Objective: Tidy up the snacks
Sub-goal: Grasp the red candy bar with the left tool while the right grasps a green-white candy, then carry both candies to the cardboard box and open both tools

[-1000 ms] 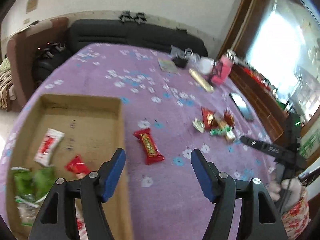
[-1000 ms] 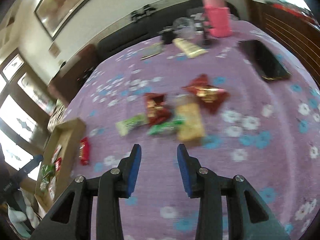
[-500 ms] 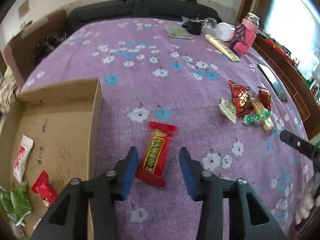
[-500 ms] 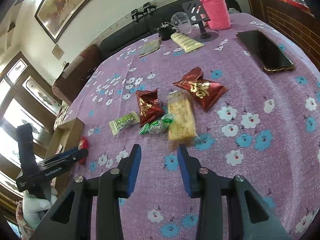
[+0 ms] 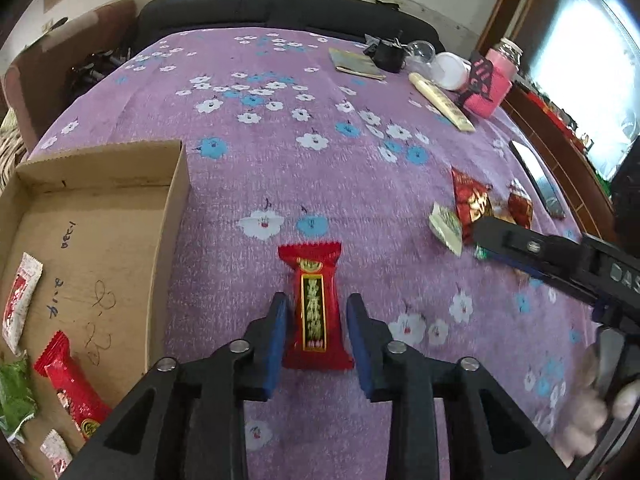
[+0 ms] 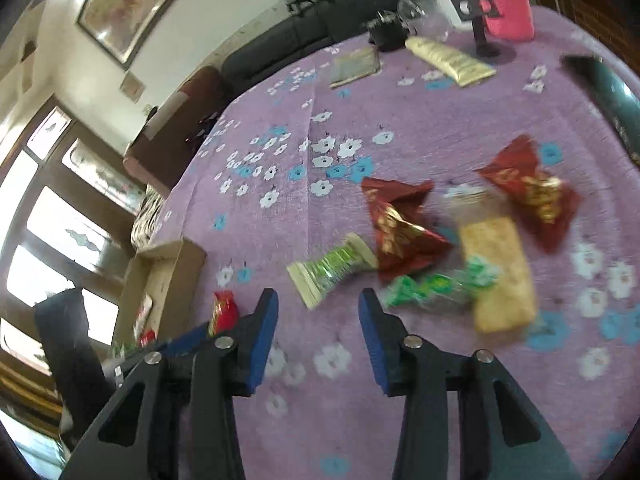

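A red snack bar (image 5: 317,308) lies on the purple flowered cloth, its near half between the blue pads of my left gripper (image 5: 316,338). The jaws stand close on each side of it and look a little apart from the wrapper. The cardboard box (image 5: 168,216) to its left holds several snacks, one a red packet (image 5: 70,384). My right gripper (image 6: 314,320) is open and empty, just short of a pale green-printed packet (image 6: 332,270). Beside that lie two dark red packets (image 6: 400,226), a green candy (image 6: 436,284) and a tan cracker pack (image 6: 498,268).
At the far end of the table stand a pink jar (image 5: 494,82), a cream tube (image 5: 442,102), a small booklet (image 5: 356,65) and a black item (image 5: 388,54). A phone (image 5: 536,178) lies near the right edge. A dark sofa runs behind the table.
My left gripper has moved forward and narrowed around the red snack bar. My right gripper has moved closer to the snack pile and swung left toward the pale green-printed packet.
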`<state>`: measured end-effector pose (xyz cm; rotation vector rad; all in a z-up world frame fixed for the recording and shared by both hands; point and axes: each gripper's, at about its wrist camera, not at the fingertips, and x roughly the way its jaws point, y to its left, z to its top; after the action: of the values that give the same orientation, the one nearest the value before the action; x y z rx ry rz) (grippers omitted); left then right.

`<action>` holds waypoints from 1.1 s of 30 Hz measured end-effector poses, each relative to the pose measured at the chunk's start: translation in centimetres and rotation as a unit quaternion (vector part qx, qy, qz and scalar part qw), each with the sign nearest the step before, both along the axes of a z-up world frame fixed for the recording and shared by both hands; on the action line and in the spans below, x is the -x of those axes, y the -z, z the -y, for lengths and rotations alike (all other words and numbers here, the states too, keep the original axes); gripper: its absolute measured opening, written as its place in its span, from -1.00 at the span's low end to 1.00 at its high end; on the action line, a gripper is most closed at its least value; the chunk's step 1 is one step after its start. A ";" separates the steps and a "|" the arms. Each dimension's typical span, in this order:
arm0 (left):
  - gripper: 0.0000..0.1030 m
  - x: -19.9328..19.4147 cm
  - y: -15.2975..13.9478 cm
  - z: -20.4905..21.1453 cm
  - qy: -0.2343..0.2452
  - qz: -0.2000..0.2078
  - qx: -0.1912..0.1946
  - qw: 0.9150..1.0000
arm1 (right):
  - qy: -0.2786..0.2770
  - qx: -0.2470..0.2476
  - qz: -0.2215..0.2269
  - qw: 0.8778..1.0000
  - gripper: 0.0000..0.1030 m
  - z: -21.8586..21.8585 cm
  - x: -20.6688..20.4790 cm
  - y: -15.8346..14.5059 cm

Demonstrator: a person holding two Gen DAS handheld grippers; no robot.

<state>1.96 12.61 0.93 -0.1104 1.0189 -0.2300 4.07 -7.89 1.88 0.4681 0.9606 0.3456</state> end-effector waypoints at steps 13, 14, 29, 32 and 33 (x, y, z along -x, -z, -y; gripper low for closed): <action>-0.63 0.7 -0.2 0.3 0.024 0.019 0.001 1.000 | 0.047 0.123 -0.010 0.991 -0.67 -3.3 -3.2 1.3; -0.63 0.9 -0.3 0.3 0.025 0.020 0.004 0.999 | 0.043 0.125 -0.008 0.991 -0.68 -3.3 -3.0 1.3; -0.63 8.1 -5.3 -4.8 -0.005 0.079 0.093 0.992 | -0.028 0.087 0.067 0.994 -0.68 -5.1 5.1 -3.6; -0.63 9.9 -6.0 -7.2 -0.028 0.093 0.094 0.991 | -0.062 0.082 0.081 0.991 -0.68 -7.6 6.7 -4.6; -0.63 10.6 -6.1 -8.4 -0.040 0.097 0.092 0.990 | -0.071 0.081 0.085 0.991 -0.67 -8.4 7.0 -4.8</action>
<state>-8.59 20.97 7.02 -0.2902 0.7972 -0.2549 -2.96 0.49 6.73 0.2186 0.8505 0.4249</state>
